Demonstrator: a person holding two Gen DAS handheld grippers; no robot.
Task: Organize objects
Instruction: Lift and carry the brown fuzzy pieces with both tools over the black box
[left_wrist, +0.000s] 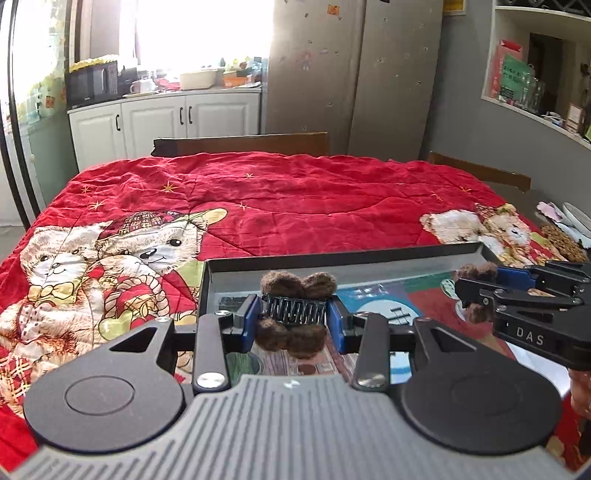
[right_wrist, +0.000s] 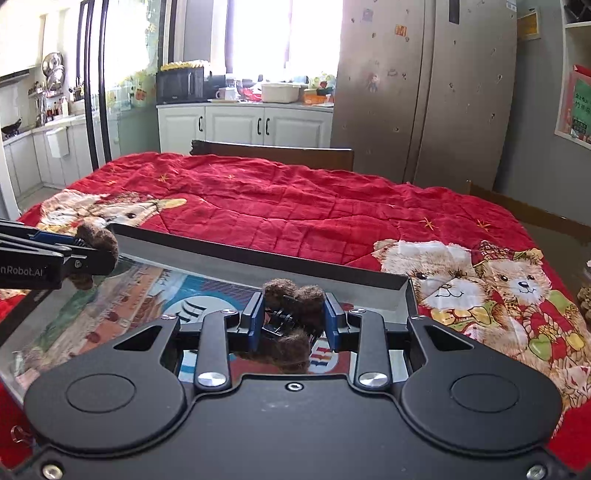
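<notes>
My left gripper (left_wrist: 295, 317) is shut on a brown fuzzy hair claw clip (left_wrist: 295, 291) with black teeth, held over the left part of a shallow grey tray (left_wrist: 332, 256) with a printed picture floor. My right gripper (right_wrist: 293, 319) is shut on a second brown fuzzy hair claw clip (right_wrist: 293, 295), held over the tray's right part near its far wall (right_wrist: 258, 264). The right gripper also shows in the left wrist view (left_wrist: 480, 291) with its clip (left_wrist: 478, 273). The left gripper shows at the left of the right wrist view (right_wrist: 88, 258) with its clip (right_wrist: 96, 236).
The tray lies on a table covered by a red quilt (left_wrist: 277, 199) with teddy bear prints. Wooden chairs (left_wrist: 243, 142) stand at the far side. A brown fuzzy item (left_wrist: 565, 242) and pale objects lie at the table's right edge. Fridge and cabinets stand behind.
</notes>
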